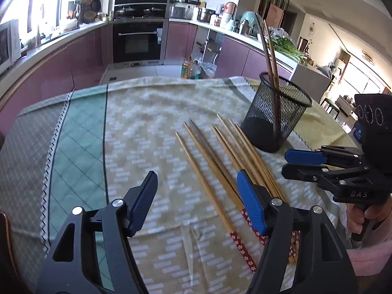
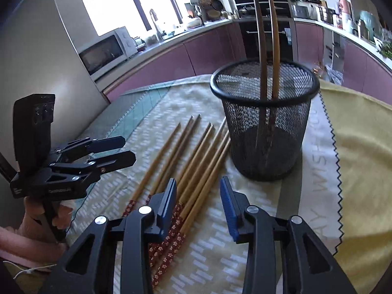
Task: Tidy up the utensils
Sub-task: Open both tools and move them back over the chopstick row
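Left wrist view. Nearest, at the bottom of the frame, our left gripper [image 1: 197, 196]: jaws spread wide, holding nothing, hovering over the patterned cloth [image 1: 137, 127]. Loose chopsticks [image 1: 220, 161], several, lie fanned side by side at centre right, red flowered ends toward us; the right finger overlaps some of them. Mesh cup [image 1: 276, 120], upper right, stands upright just beyond the tips, two chopsticks [image 1: 270, 56] already leaning inside. Our right gripper [image 1: 303, 164] enters at the right edge, seen side-on, jaws only slightly parted and empty.

Right wrist view. Right gripper [image 2: 198, 193] at bottom centre: jaws moderately open, nothing held, poised above the flowered ends of the loose chopsticks [image 2: 196, 156]. Mesh cup [image 2: 265, 122] sits right of centre, beside the tips. Left gripper [image 2: 117, 150] at left edge.

Risks, as we judge: the sticks lie packed, so closing may catch two or roll neighbours; a slanted stick may strike the rim and tip the light cup.
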{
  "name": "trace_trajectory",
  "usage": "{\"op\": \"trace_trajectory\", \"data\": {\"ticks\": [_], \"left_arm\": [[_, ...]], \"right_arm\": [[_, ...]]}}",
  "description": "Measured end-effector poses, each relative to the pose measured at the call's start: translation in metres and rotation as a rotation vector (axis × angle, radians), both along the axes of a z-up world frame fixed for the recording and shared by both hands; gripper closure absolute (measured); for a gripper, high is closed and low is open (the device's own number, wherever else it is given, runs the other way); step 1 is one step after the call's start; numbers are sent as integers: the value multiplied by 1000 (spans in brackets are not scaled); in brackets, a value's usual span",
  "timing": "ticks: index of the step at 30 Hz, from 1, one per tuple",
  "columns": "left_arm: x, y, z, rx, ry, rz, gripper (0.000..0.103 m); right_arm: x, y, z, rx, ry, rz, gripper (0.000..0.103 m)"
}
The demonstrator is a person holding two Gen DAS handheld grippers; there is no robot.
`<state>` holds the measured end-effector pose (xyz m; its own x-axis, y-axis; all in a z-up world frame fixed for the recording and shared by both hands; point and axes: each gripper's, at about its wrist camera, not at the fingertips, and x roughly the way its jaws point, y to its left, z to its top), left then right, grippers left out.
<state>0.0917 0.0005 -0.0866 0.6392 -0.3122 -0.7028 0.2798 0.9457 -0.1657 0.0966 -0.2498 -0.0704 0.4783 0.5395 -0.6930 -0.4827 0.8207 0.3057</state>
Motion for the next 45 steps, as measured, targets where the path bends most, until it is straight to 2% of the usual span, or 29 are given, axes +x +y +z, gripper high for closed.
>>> {"op": "trace_trajectory", "data": {"ticks": [12,26,38,41,45], "left_arm": [[8,-17,-20,6,84,-19,53],[16,-24,-24,48,94,-29,65],[27,-30,-28,84,90,-41,66],[29,-32,-29,102,88,-34,69],[28,-29,-29,88,94,-36,71]], "right_arm": [[-1,5,-18,-50,24,-31,78],[1,19,-17,-114,-2,-45,85],[5,30,-16,-106,0,-32,85],[5,34,-16,-101,4,-22,87],[6,30,-16,-90,15,-28,87]]}}
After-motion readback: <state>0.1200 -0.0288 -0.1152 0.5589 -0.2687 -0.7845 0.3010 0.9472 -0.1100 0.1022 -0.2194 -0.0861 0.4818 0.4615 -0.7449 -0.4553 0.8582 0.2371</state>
